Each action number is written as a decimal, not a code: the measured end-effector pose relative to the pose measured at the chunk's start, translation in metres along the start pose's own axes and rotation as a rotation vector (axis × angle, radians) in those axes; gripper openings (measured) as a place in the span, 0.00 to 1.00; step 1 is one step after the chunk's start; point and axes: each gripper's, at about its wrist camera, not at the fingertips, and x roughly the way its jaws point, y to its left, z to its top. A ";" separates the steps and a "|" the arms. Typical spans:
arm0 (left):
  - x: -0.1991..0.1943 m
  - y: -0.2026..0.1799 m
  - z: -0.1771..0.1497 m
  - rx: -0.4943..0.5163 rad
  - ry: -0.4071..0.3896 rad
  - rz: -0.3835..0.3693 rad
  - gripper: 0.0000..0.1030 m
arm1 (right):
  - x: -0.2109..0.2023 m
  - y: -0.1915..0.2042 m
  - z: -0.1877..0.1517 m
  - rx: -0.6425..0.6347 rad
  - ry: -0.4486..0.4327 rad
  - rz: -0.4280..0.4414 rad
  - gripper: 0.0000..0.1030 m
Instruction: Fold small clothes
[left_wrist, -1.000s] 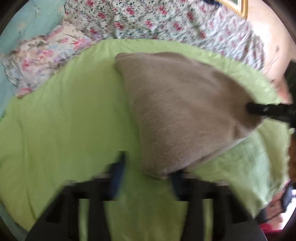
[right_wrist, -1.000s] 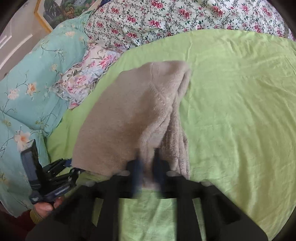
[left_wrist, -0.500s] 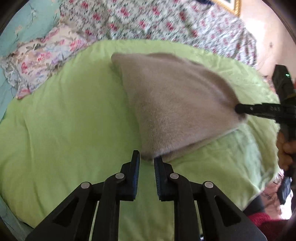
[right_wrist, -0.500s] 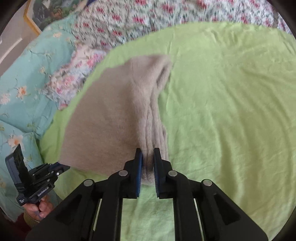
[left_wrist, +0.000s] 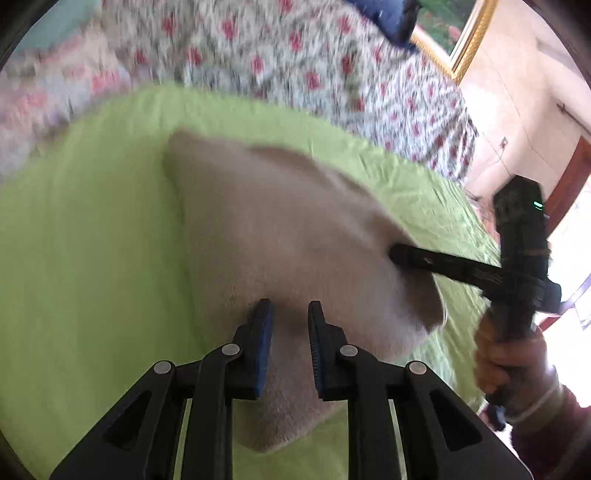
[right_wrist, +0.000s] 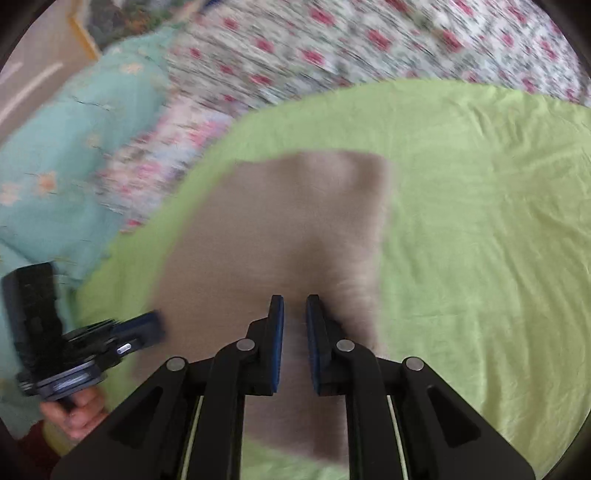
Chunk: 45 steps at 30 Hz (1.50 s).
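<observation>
Blur: Both views are smeared. The flowered bedding (left_wrist: 332, 74) at the top is only streaks of red and white, so you cannot make out its pattern well.
Cloth: The tan cloth (left_wrist: 288, 236) lies on the green sheet (left_wrist: 92, 240), partly lifted near you. It looks soft and fuzzy, like fleece. Its edges are too blurry to tell how many layers there are.
Cloth shape: In your left view it is wide near you and comes to a rounded corner far away. In your right view (right_wrist: 288, 229) it looks more like a square.
Hidden: The near edge of the cloth runs under the black claw arms in both views, so you cannot see where it ends.
Left claw: Your left claw (left_wrist: 290, 314) has cloth between its blue pads. The pads stand a little apart, and you cannot tell if they really pinch it.
Right claw: Your right claw (right_wrist: 295, 310) has its pads close together, clamped on a fold of the cloth.
Sheet: The green sheet is smooth with small wrinkles.
Pillow: A pale blue pillow (right_wrist: 55, 166) with faint flowers sits at the left of your right view, soft and blurred.
Hands: Your right hand (left_wrist: 506, 362) wraps a black handle, partly cut off by the edge. Only a few fingers of your left hand (right_wrist: 77, 410) show.
Frame: A gold picture frame (left_wrist: 465, 40) is cut off at the top.
</observation>
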 end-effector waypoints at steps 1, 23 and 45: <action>0.008 0.005 -0.005 -0.020 0.021 -0.007 0.11 | 0.007 -0.009 -0.002 0.021 0.018 0.001 0.08; -0.006 -0.009 -0.057 -0.010 0.048 0.116 0.03 | -0.022 -0.025 -0.067 -0.011 0.013 -0.016 0.05; -0.013 -0.018 -0.060 0.021 0.070 0.197 0.02 | -0.037 -0.024 -0.072 0.011 0.031 -0.084 0.05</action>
